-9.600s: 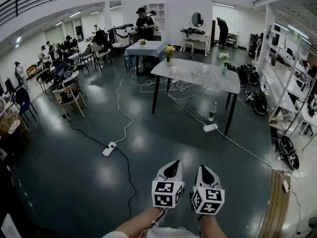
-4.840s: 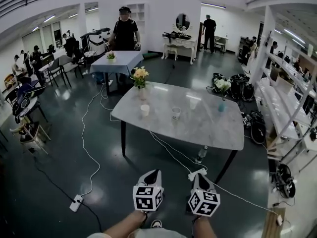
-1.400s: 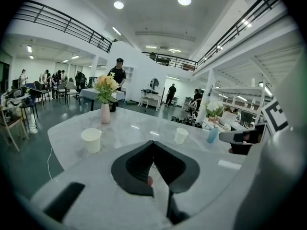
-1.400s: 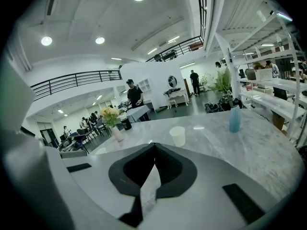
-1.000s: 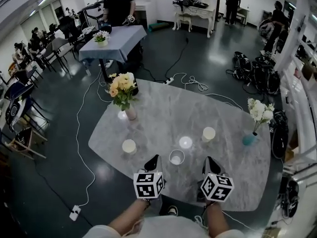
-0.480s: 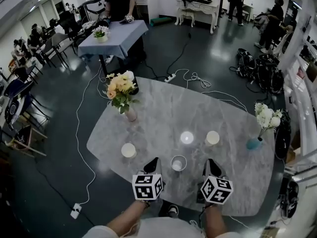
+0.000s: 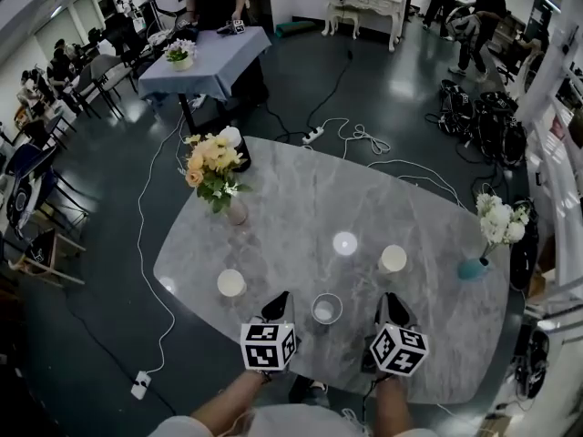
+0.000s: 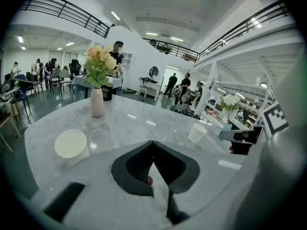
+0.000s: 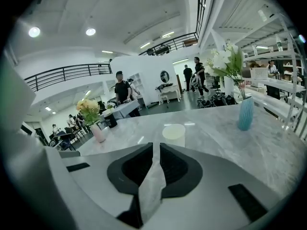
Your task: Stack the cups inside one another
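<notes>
Head view looks steeply down on the table [image 7: 301, 198] — the others skim low across it.

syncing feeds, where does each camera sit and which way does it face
Head view: on the person's head, steeply down on the marble table; forearms, left gripper and right gripper show.
Left gripper view: on that gripper, along its shut jaws toward the pink vase.
Right gripper view: on that gripper, along its shut jaws toward a paper cup.
Shared: all three show the pink vase.
</notes>
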Demonstrator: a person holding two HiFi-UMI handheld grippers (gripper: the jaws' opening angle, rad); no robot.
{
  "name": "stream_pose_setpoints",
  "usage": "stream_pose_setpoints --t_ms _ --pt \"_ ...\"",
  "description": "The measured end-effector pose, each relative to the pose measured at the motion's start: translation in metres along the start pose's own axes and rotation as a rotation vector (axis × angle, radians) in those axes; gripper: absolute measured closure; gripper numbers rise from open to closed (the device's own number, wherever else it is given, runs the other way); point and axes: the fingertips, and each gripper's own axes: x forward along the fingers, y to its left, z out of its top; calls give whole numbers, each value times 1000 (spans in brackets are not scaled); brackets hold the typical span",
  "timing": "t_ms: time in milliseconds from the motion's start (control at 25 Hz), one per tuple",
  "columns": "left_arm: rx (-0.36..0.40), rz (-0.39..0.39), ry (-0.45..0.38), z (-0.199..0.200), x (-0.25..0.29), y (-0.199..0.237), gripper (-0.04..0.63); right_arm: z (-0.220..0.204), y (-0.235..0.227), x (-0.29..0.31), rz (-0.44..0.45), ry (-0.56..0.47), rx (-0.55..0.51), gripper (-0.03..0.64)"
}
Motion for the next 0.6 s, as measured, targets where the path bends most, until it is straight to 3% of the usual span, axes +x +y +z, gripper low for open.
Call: stream_pose_setpoints --t_ms 400,600 --pt "36 -8 38 -4 18 5 597 -5 -14 28 -46 20 13 603" --pt "34 -8 55 -10 25 11 597 -11 -19 40 -61 38 13 555"
